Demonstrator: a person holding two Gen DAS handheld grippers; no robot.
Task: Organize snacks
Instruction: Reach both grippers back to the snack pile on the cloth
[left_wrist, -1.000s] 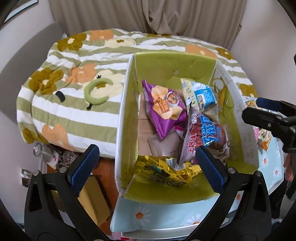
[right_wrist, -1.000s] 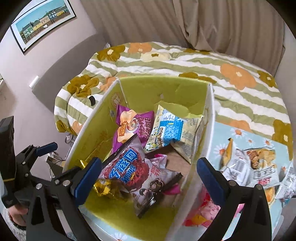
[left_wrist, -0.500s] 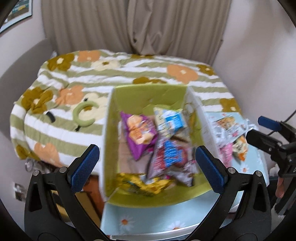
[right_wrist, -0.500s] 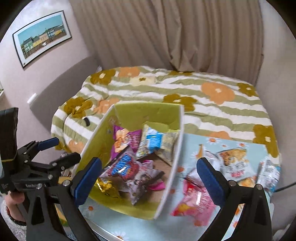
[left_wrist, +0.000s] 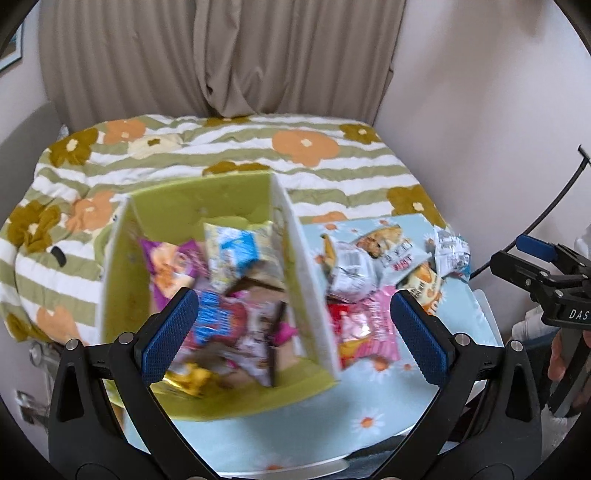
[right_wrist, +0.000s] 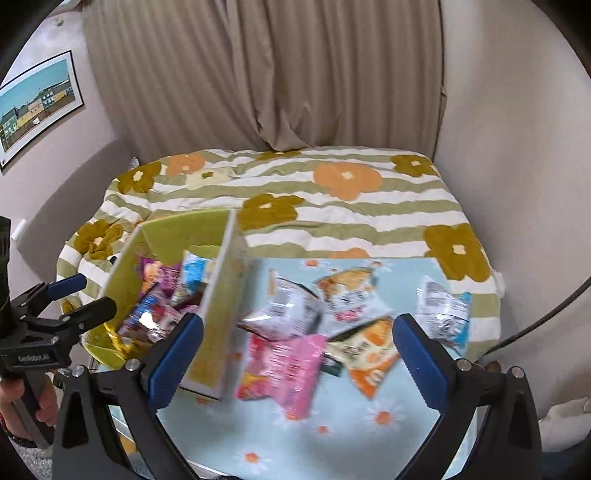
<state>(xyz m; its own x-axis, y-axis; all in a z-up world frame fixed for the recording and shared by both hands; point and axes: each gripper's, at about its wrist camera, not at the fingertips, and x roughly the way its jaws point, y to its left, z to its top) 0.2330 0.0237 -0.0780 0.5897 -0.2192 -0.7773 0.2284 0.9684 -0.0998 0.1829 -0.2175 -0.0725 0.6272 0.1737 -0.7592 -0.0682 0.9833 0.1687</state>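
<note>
A green cardboard box (left_wrist: 192, 210) (right_wrist: 166, 230) stands on the left of the light blue daisy tablecloth (left_wrist: 369, 402) (right_wrist: 332, 435). It holds several snack bags, among them a purple one (left_wrist: 168, 258) and a blue-and-white one (left_wrist: 231, 254). More bags lie loose to its right: a pink one (right_wrist: 288, 365), an orange one (right_wrist: 373, 358), silver ones (right_wrist: 284, 310) and one apart at the right (right_wrist: 441, 308). My left gripper (left_wrist: 295, 332) is open and empty, held back above the box's near side. My right gripper (right_wrist: 295, 354) is open and empty, above the loose bags.
A bed with a green-striped floral quilt (right_wrist: 332, 199) lies behind the table. Curtains (right_wrist: 266, 74) hang at the back wall. A black cable (left_wrist: 546, 214) runs along the right wall. The table's near edge (left_wrist: 295, 469) is just under my grippers.
Both grippers have pulled back and up from the box and swung right. The box looks smaller and the loose bags on the right have come into view. Both stay open.
</note>
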